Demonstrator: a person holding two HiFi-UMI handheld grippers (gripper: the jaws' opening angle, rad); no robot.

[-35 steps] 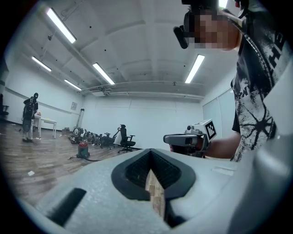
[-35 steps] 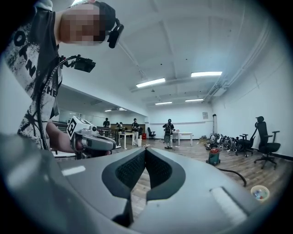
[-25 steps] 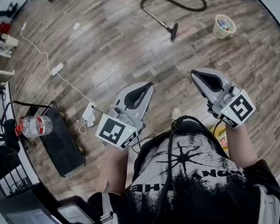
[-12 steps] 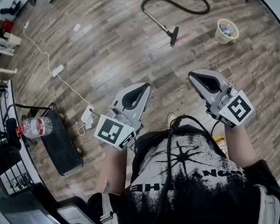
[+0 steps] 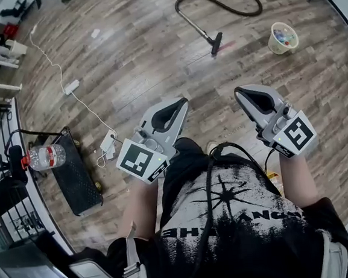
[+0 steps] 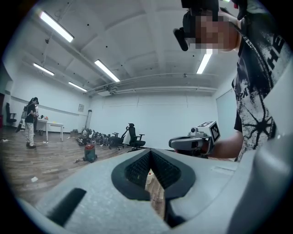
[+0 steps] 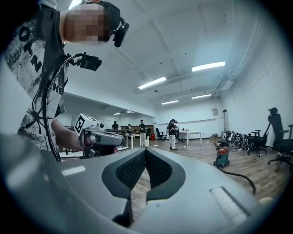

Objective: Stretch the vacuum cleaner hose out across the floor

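Head view: the left gripper (image 5: pixel 182 103) and right gripper (image 5: pixel 241 92) are both empty with jaws pressed together. The hose (image 5: pixel 248 15) lies curled well ahead of their tips. It looks light and floppy, so the stiff wand (image 5: pixel 197 25) seems the surest hold.

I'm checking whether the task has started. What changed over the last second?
The person took a step: a leg now shows forward between the two grippers, and the hose and bucket slid slightly nearer in the head view. Nothing was taken hold of or let go. The left hand-held gripper and right hand-held gripper stay shut and empty, and the hose still lies looped and untouched.
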